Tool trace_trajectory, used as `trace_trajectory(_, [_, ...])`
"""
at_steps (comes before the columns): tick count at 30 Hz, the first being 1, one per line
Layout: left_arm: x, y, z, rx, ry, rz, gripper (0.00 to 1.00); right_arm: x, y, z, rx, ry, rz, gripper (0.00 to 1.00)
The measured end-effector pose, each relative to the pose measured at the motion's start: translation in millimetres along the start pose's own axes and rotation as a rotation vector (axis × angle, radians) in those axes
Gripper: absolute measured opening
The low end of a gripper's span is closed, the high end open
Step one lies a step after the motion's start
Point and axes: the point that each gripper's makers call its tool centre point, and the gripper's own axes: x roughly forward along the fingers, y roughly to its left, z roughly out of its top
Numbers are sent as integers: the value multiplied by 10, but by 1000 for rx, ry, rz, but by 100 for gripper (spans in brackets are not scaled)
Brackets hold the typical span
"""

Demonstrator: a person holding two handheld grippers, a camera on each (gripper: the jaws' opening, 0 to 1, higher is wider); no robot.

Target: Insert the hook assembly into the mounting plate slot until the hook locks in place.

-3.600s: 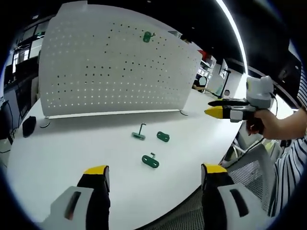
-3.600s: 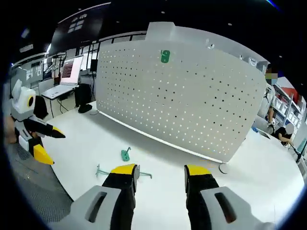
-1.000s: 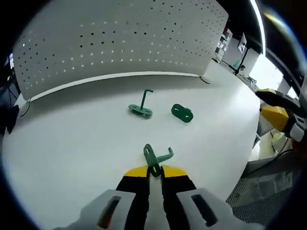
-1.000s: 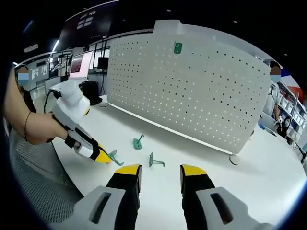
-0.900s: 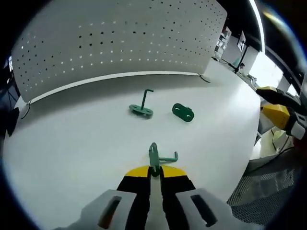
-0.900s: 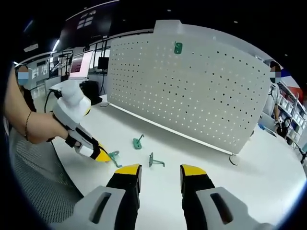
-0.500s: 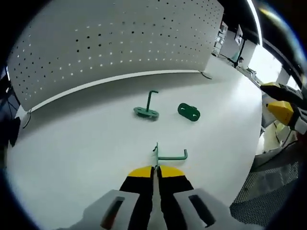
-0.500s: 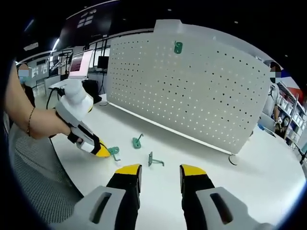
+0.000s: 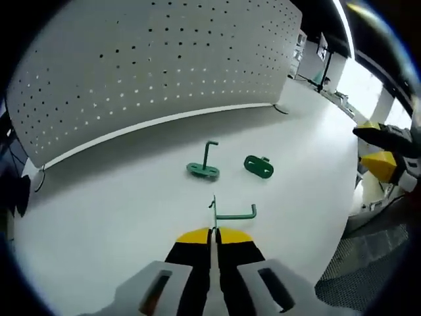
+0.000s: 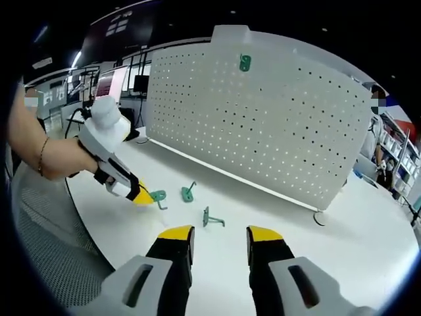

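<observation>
My left tool (image 9: 214,232) pinches a green metal hook (image 9: 231,212) just above the white worktop (image 9: 99,197), ahead of it the white pegboard (image 9: 151,59), while my right tool (image 10: 217,237) gapes empty.

Green hooks (image 9: 231,212) and green plate (image 9: 258,166) on a plain white table (image 9: 99,197); pegboard (image 10: 263,125) is white with dot-grid holes, yellow-tipped black tool (image 9: 212,236).

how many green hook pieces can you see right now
4. One is clamped in the left gripper: hook in the jaws. Two lie on the table: upright hook and flat piece. A fourth hangs high on the pegboard.
</observation>
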Motion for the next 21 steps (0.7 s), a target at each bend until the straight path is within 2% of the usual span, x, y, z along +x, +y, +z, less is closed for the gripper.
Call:
trace_trajectory(2, [-46,63,65,15,-15,32,2,2,3,-5,13,0,6,29])
trace_trajectory(9, [-258,143,202,-7,-45,49,2,-2,19,-12,19,1,12,29])
trace_trajectory(13, [-427,222,300,-7,-88,79,2,-1,31,-15,24,1,20,29])
trace_trajectory(21, [-720,282,292,-38,-134,94,2,9,7,-40,72,11,24,29])
